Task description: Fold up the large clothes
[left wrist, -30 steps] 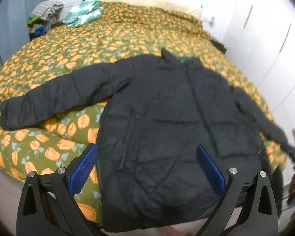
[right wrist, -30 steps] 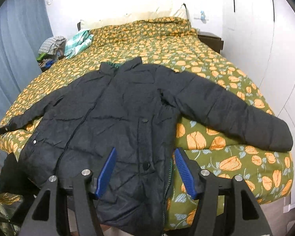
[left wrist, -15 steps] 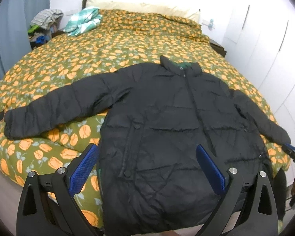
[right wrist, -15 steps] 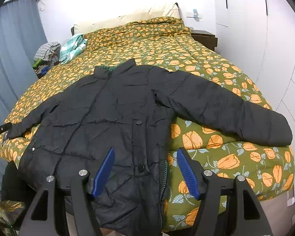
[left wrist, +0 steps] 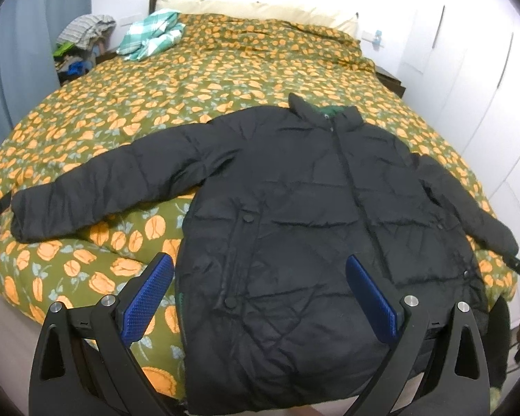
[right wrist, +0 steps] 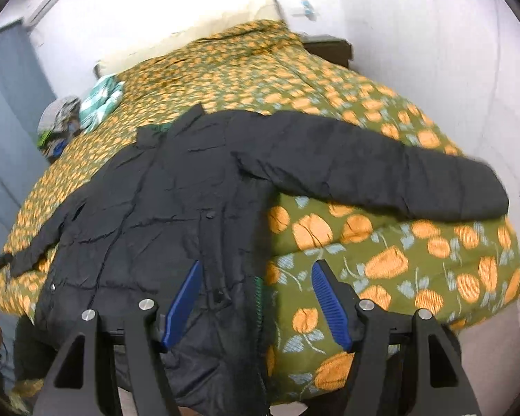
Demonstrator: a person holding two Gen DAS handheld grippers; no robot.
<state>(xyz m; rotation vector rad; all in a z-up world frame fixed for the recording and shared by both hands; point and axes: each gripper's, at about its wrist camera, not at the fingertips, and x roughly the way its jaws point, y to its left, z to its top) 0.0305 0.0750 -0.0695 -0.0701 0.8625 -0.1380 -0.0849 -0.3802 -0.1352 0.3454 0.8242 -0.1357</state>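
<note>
A black puffer jacket point(left wrist: 294, 215) lies face up on the bed, both sleeves spread out, its hem hanging over the near bed edge. It also shows in the right wrist view point(right wrist: 176, 215). My left gripper point(left wrist: 260, 294) is open and empty, hovering over the jacket's lower front. My right gripper point(right wrist: 256, 298) is open and empty, above the jacket's right hem edge, with the right sleeve point(right wrist: 381, 173) stretched out beyond it.
The bed has an olive cover with orange flowers point(left wrist: 190, 79). A green-checked cloth point(left wrist: 152, 33) and a clothes pile point(left wrist: 83, 38) sit at the far left. White wardrobe doors point(left wrist: 475, 79) stand to the right. A blue curtain point(right wrist: 3, 111) hangs left.
Both grippers stay open. The right wrist view has tilted and shifted right, now blurred. The left view has pulled back and risen slightly.
</note>
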